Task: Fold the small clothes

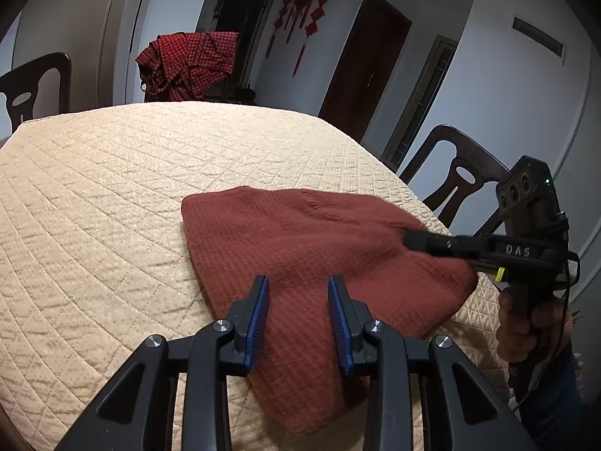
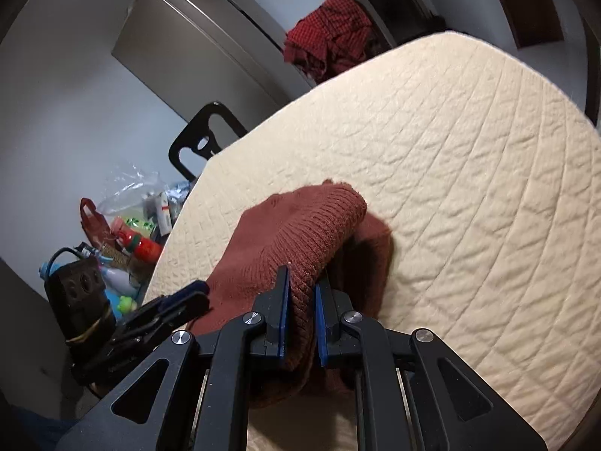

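The rust-red knitted garment [image 1: 300, 248] lies on the cream quilted table cover [image 1: 112, 195], near the table edge closest to both tongs, with part of its ribbed edge lifted off the cover. Farthest left of the left gripper [image 1: 298, 319], beyond the table, stands a dark wooden chair [image 1: 33, 86]; farther along the far edge, a red checked cloth [image 1: 188, 64] hangs over another chair back. The left gripper sits over the near part of the garment, its 2 blue-padded fingers [image 1: 259, 319] apart with knit showing in the gap between them; whether the pads touch the fabric cannot be told, and in the right wrist view this tool appears at the garment's left side, one finger tip lying against the knit. To its right, the right gripper [image 2: 302, 319] is clamped on the garment: a thick fold of the ribbed edge [image 2: 323, 233] is pinched between its 2 pads and arches up off the cover ahead of them, casting a shadow beneath. A hand [image 1: 526, 323] grips this tool's handle at the far right of the left wrist view, with a second dark chair [image 1: 458, 180] behind it. Red knot ornaments [image 1: 300, 11] hang on the far wall.
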The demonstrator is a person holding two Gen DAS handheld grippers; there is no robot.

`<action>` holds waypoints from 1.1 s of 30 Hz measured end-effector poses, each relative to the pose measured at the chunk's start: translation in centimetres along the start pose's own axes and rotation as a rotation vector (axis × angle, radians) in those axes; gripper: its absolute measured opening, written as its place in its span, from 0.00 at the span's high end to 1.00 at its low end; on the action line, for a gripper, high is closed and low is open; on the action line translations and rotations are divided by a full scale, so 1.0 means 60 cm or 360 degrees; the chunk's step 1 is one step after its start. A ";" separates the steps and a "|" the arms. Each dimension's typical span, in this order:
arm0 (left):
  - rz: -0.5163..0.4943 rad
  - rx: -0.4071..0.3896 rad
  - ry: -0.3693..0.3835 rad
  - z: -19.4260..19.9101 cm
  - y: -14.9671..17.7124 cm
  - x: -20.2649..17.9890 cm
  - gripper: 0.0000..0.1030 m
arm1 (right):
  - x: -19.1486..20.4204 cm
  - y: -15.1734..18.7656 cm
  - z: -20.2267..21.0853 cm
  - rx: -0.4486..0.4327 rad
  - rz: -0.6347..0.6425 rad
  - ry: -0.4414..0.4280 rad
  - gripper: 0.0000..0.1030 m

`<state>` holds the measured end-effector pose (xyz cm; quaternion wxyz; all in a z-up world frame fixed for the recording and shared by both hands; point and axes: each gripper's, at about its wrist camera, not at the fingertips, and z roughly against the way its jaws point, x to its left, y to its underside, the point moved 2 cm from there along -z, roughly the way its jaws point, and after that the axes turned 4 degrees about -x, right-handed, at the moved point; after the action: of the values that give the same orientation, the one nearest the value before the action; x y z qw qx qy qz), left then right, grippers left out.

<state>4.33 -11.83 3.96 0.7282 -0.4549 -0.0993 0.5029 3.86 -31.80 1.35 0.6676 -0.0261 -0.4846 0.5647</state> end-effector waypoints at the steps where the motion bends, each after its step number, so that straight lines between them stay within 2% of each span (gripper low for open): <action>1: 0.0002 0.0007 0.0001 -0.004 0.002 0.000 0.66 | -0.011 0.003 -0.008 0.0019 -0.0009 0.0000 0.88; 4: -0.0013 0.0010 -0.0017 -0.010 0.007 -0.004 0.66 | -0.044 0.019 -0.040 0.0103 -0.0101 0.0004 0.88; 7: -0.0030 0.0009 -0.0038 -0.002 0.006 -0.009 0.66 | -0.041 0.021 -0.028 0.0064 -0.0121 -0.0044 0.87; 9: -0.0013 0.0009 -0.0042 0.005 0.005 -0.009 0.66 | -0.039 0.016 -0.012 0.0041 -0.0118 -0.0004 0.85; 12: -0.0016 -0.0009 -0.0037 0.019 0.004 -0.013 0.66 | -0.019 0.009 0.036 -0.0069 -0.0028 0.0046 0.85; 16: -0.0075 -0.0002 -0.0004 0.034 0.016 -0.029 0.66 | 0.042 0.027 0.076 -0.0146 0.0184 -0.0040 0.85; 19: -0.0144 0.0029 -0.0026 0.031 0.032 -0.037 0.66 | 0.058 0.057 0.057 -0.0049 0.0293 0.0009 0.85; 21: -0.0164 0.0047 -0.0058 0.027 0.043 -0.035 0.66 | 0.029 0.076 0.032 0.0050 0.0241 0.0123 0.95; 23: -0.0147 0.0055 -0.0057 0.027 0.046 -0.031 0.66 | 0.004 0.091 0.019 0.0095 0.0197 0.0153 1.00; 33: -0.0128 0.0061 -0.0119 0.021 0.050 -0.032 0.65 | 0.013 0.090 0.022 0.0089 0.0223 0.0166 1.00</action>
<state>0.77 -12.47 2.99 0.7523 -0.4174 -0.1350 0.4916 -1.07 -29.93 -0.62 0.6513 -0.0706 -0.4301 0.6212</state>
